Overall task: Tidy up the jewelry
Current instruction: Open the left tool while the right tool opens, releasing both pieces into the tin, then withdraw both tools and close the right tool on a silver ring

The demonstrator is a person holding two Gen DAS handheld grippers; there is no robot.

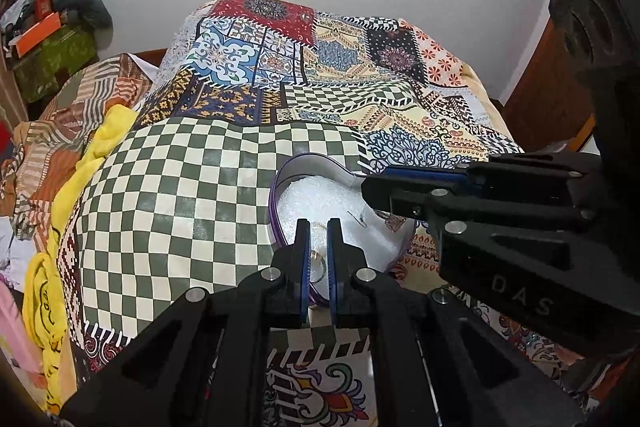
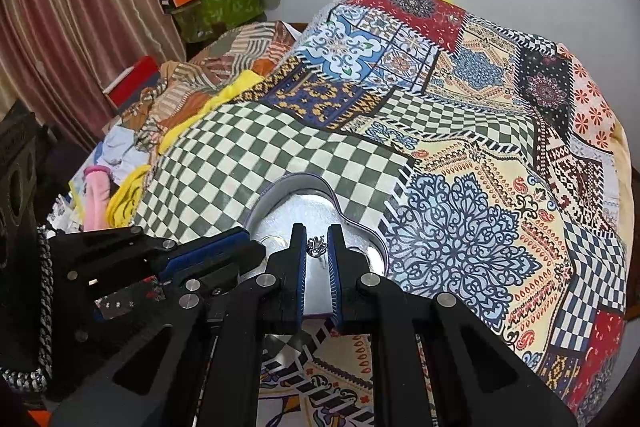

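**Both jaws over the open jewelry tin**

My left gripper (image 1: 318,227) has its jaws set to a narrow gap. Between the blue pads lies a thin gold-coloured ring (image 1: 319,261). From the left wrist view I cannot tell whether the pads touch it or only frame it.

My right gripper (image 2: 317,231) has its jaws at a similar narrow gap. A small silver ornament with a thin pin (image 2: 317,247) sits between the pads near their tips. Contact appears likely on both sides, but the right wrist view does not confirm a firm grip.

The purple-walled heart-shaped tin with a white foam lining (image 1: 280,183) lies directly under and ahead of both sets of jaws. It rests on the patchwork-print bed cover (image 1: 168,195), on the green-and-white checked panel. In the left wrist view my right gripper enters from the right of my left jaws, with its tips over the foam. A small dark hook-shaped piece (image 1: 360,218) lies on the foam just beside those tips. In the right wrist view my left gripper enters from the left of my right jaws and reaches the tin's near-left rim.

To the left of both jaws, well apart from the tin, a yellow cloth (image 1: 108,131) lies bunched at the cover's edge.
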